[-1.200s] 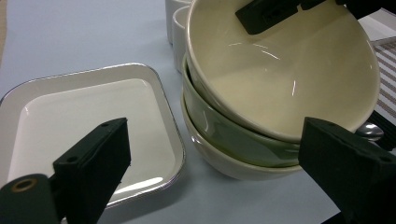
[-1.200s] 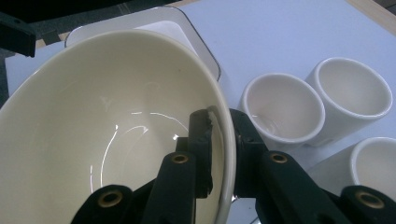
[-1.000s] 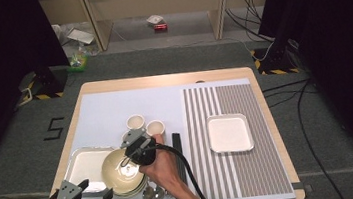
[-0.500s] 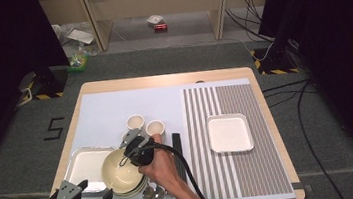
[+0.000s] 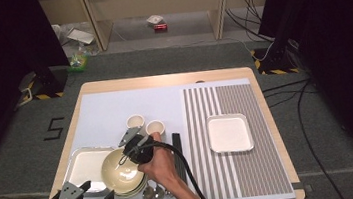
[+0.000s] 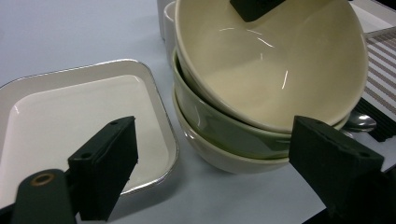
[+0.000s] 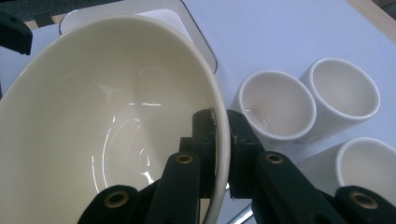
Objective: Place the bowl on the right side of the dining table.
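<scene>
Cream bowl (image 7: pixel 107 135) pinched at its rim — right gripper (image 7: pixel 218 140).
Left gripper (image 6: pixel 210 168) gapes empty beside the stack, jaws just narrowing slightly.

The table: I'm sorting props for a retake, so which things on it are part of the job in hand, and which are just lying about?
In the job:
- top cream bowl, its rim pinched by the right claw
- bowl stack beneath it

Lying about:
- silver-rimmed tray
- white cups
- square plate on the striped mat
- spoons
- left claw, open, holding nothing
</scene>
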Available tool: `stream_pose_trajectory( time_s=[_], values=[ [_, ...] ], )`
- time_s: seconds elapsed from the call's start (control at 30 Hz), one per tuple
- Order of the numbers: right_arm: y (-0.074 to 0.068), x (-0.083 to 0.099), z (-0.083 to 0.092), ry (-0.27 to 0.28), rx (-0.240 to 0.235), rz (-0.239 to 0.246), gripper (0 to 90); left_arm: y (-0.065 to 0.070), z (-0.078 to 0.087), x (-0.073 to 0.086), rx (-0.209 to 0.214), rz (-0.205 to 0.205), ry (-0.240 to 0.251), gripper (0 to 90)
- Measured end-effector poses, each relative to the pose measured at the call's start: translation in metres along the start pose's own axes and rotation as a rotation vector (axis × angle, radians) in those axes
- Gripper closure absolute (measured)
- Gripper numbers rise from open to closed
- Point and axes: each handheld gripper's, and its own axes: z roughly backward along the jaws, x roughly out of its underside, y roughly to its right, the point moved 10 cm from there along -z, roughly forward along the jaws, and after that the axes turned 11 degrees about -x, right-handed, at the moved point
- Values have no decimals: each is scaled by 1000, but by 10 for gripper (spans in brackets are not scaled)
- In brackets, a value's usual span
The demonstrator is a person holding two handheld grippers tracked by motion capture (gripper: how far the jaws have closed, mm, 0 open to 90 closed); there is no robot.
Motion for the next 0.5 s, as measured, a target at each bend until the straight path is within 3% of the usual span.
stream_pose_trajectory(
  time_s=[0.5],
  values=[
    [1, -7, 8, 63, 2, 2, 832, 1, 5, -4, 9, 1, 21, 150]
  ],
)
